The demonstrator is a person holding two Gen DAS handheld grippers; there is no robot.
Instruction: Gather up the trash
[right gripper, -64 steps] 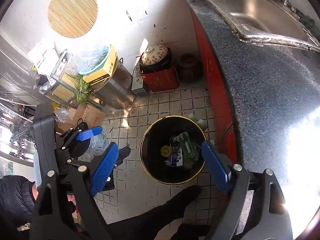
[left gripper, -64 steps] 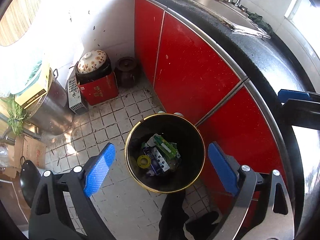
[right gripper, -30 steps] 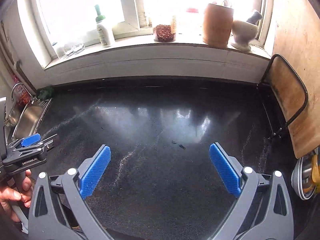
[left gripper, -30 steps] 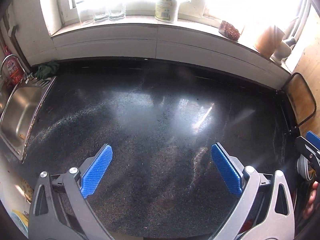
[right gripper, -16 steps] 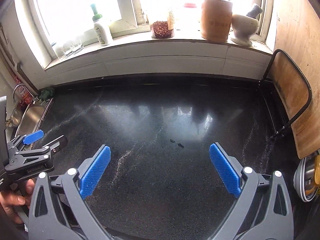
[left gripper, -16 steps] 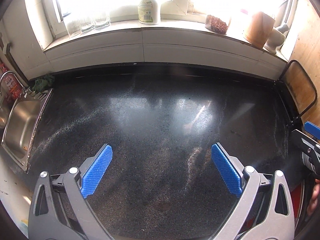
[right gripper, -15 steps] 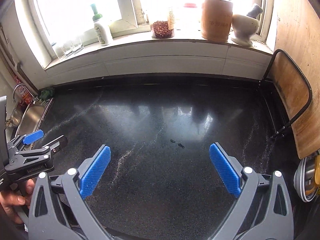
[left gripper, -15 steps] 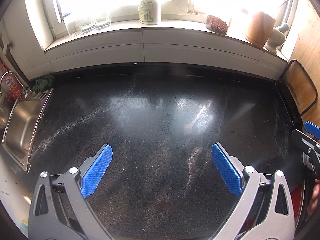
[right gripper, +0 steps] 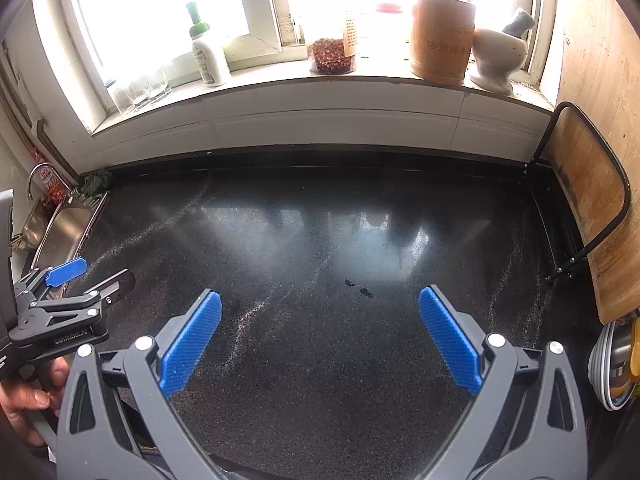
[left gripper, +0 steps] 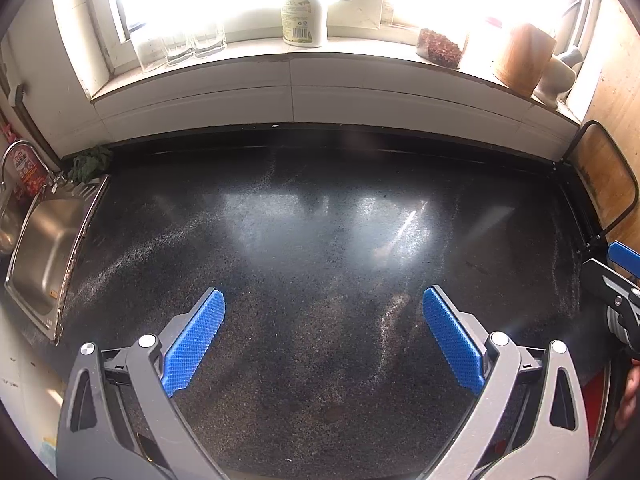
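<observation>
Both tools, left tool [left gripper: 323, 340] and right tool [right gripper: 320, 338], hover spread apart over the dark speckled countertop [left gripper: 320, 232] below a sunlit windowsill [right gripper: 320, 76].

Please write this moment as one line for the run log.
left gripper: open, empty | right gripper: open, empty | both over black countertop | two small dark specks on it | sink left

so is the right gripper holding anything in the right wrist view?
No: the right gripper stands wide open over the speckled black countertop, with nothing between its blue-padded fingers.
</observation>
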